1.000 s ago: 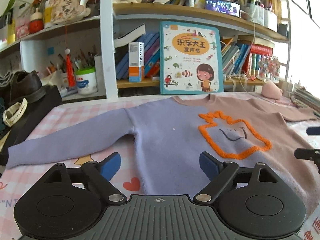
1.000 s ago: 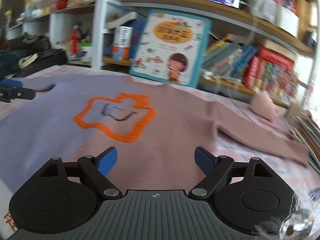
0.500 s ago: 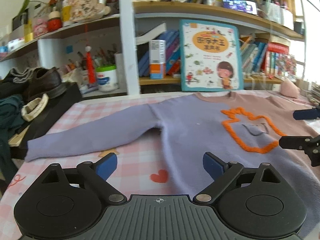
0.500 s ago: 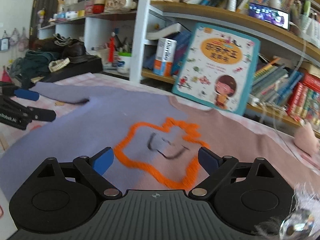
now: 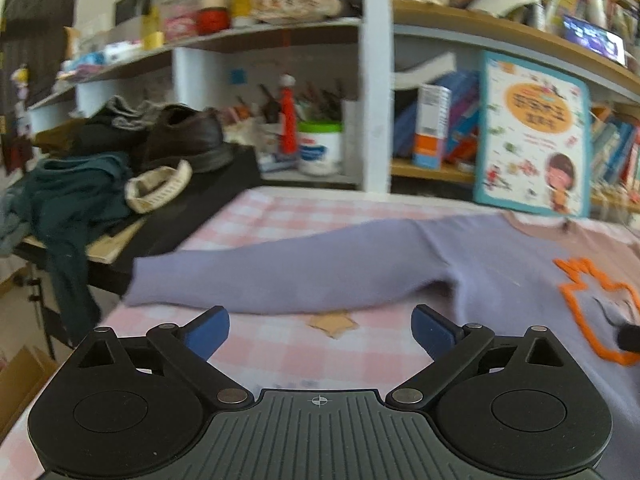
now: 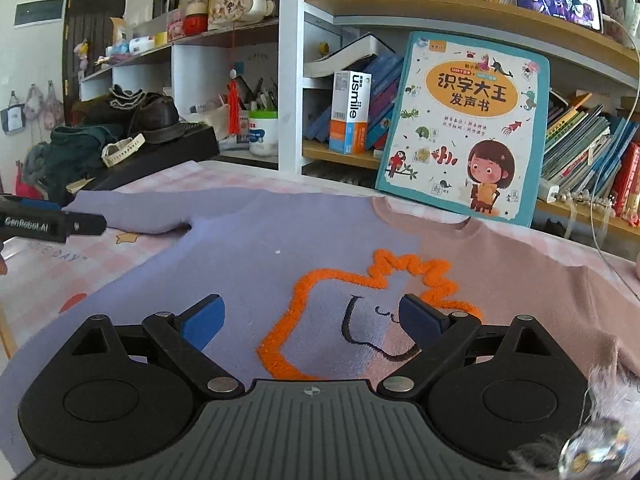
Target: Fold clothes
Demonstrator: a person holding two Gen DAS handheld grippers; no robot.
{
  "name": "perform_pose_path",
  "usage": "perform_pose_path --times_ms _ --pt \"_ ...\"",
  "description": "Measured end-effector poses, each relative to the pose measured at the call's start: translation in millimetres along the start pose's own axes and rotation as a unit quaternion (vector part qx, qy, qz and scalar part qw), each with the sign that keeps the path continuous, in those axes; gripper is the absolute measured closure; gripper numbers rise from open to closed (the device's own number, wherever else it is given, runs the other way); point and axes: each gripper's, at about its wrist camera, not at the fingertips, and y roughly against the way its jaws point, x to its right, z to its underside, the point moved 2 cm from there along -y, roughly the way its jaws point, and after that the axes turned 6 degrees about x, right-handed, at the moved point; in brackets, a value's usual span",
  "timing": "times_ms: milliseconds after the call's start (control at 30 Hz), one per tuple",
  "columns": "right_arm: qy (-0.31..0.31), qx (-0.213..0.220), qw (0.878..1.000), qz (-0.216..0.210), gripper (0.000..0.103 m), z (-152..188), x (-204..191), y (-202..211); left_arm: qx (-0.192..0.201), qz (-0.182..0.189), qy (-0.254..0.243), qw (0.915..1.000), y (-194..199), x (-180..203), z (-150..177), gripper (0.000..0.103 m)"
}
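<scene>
A sweater, lilac on one half and dusty pink on the other point(image 6: 256, 240), lies flat and face up on the pink checked tablecloth point(image 5: 304, 208). An orange outlined face motif point(image 6: 360, 308) sits on its chest. Its lilac sleeve point(image 5: 288, 268) stretches out toward the table's left edge. My left gripper point(image 5: 320, 330) is open and empty, just short of that sleeve. My right gripper point(image 6: 312, 320) is open and empty, low over the chest motif. The left gripper's fingers point(image 6: 80, 224) also show at the left of the right wrist view, beside the sleeve.
A bookshelf point(image 6: 440, 4) runs along the back, with a children's book point(image 6: 464, 128) leaning at the table's far edge. A black stand point(image 5: 192, 204) at the left holds shoes, a dark green garment and a beige strap.
Both grippers have swung left. The left one moved from the sweater's body to face the lilac sleeve. The right one moved from the pink side to over the orange motif. Both stay open.
</scene>
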Motion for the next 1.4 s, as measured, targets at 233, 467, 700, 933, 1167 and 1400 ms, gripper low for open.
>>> perform_pose_path --times_ms 233,467,700,933,1167,1400 --pt "0.009 0.001 1.000 0.021 0.008 1 -2 1 0.002 -0.053 0.040 0.9978 -18 -41 1 0.004" --pt "-0.005 -0.016 1.000 -0.003 0.008 5 -3 -1 0.003 -0.094 0.083 0.9921 -33 -86 -9 0.005" --pt "-0.044 -0.020 0.999 0.000 0.008 6 8 -3 -0.030 -0.094 0.135 0.9859 -61 -114 -8 0.031" --pt "-0.059 -0.032 0.997 0.028 0.008 7 14 -5 -0.042 -0.092 0.158 0.9822 -72 -112 -2 0.034" --pt "-0.033 -0.041 0.998 0.018 0.008 7 6 -8 -0.027 -0.089 0.165 0.9818 -72 -108 -7 0.037" --pt "-0.048 -0.048 0.998 0.014 0.008 7 11 -11 -0.043 -0.126 0.164 0.9774 -81 -128 -5 0.038"
